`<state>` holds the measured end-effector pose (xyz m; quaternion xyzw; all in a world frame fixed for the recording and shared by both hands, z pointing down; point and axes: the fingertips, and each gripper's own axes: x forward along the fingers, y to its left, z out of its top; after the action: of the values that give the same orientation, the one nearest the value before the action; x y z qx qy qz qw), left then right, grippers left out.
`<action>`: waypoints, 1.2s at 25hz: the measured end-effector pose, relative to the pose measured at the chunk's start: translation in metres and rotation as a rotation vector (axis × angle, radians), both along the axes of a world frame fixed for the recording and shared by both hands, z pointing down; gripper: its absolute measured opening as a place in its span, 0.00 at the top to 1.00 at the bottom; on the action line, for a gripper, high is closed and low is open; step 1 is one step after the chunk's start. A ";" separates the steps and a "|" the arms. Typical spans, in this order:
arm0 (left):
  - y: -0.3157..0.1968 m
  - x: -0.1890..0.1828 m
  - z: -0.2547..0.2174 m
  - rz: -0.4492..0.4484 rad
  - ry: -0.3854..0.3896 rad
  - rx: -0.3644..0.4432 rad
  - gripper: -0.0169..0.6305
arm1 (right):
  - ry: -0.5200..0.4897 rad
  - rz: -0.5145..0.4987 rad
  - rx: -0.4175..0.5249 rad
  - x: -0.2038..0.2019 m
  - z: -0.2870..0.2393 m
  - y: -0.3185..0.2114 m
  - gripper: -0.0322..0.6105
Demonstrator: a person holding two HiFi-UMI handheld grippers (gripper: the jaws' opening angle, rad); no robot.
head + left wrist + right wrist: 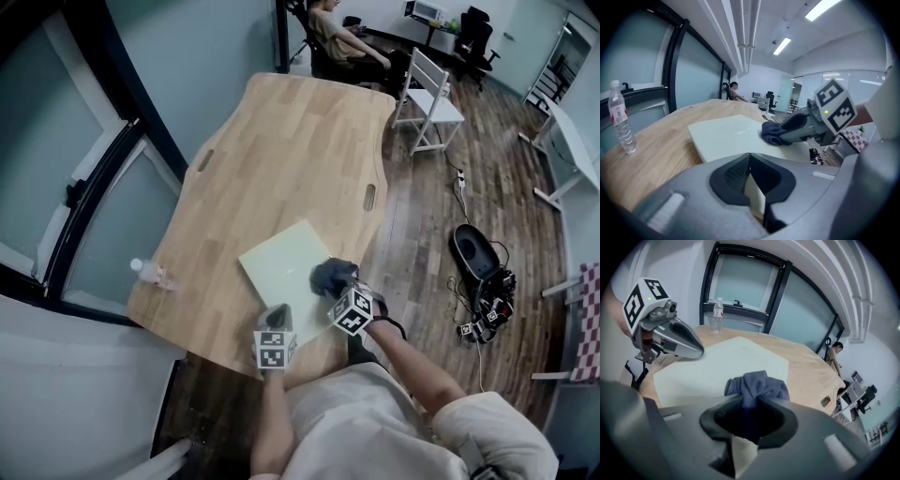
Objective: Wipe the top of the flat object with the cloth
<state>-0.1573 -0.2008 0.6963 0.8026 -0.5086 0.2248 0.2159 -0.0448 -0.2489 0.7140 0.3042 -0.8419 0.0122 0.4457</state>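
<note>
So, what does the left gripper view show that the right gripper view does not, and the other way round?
Only the left gripper view: the left gripper with its own jaws together, nothing between, and the right gripper from outside with its marker cube.
Only the right gripper view: the right gripper's jaws shut on the cloth, and the left gripper from outside, its tip at the flat board edge.
Both: the cloth lying on the board, the water bottle, the wooden table and a seated person far off.

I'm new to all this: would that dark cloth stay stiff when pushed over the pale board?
Probably not: the cloth, bunched in folds in the right gripper, looks soft and would likely crumple. Such a small bundle is probably light.
</note>
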 end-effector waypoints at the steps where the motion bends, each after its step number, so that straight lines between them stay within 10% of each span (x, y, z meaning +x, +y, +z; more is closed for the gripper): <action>1: 0.008 0.002 -0.001 0.010 0.013 -0.002 0.96 | -0.003 0.012 0.003 0.001 0.000 -0.001 0.80; 14: 0.058 0.015 0.017 0.120 -0.086 -0.071 0.96 | -0.069 0.088 -0.015 -0.002 -0.001 -0.003 0.80; 30: 0.059 0.014 0.018 0.094 -0.053 -0.073 0.96 | -0.145 -0.338 -0.164 -0.144 -0.008 0.064 0.80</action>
<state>-0.1431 -0.1417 0.7142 0.8109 -0.4675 0.2743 0.2207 -0.1891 -0.1845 0.7056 0.1194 -0.9071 0.0274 0.4026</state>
